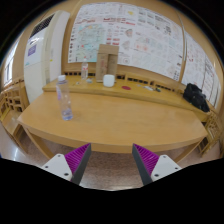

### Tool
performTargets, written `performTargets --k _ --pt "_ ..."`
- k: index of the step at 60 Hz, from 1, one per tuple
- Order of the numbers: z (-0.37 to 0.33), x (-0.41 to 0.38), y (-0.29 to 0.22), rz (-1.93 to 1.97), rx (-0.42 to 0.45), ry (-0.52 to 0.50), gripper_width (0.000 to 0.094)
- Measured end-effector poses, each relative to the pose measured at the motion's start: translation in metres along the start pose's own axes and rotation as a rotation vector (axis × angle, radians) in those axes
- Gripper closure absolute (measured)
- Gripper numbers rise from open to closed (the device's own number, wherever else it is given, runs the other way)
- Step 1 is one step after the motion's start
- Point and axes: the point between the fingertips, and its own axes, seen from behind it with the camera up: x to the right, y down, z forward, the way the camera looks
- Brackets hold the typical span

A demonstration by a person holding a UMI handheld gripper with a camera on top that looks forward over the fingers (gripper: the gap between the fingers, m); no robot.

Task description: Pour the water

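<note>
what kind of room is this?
Likely a classroom or meeting room: a long wooden table, big printed posters on the wall, a wooden chair beside it. A water bottle stands beyond the open gripper.

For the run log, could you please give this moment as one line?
phase: approach | claw: open, empty | water bottle: upright on table, beyond fingers | white cup: far side

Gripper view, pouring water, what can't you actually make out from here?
- Water bottle on the near table: too small to tell its fill level or cap.
- White cup on the far table: its inside is hidden by its wall.
- Wall posters: print too small.
- Black bag: partly cut off.
- Gripper: open, holding nothing.
</note>
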Motion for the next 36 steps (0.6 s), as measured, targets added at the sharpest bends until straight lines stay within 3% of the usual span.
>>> performTargets --k 7,18,29,36 --pt "0.033 -0.090 0.001 0.023 0.016 -0.058 0.0081" --pt "0.102 -0.202 -0.051 0.050 0.097 -0.132 0.0081" --pt "0.172 -0.240 -0.125 0.043 0.219 -0.108 0.0088" --pt "0.207 -0.243 -0.158 0.038 0.272 -0.077 0.0181"
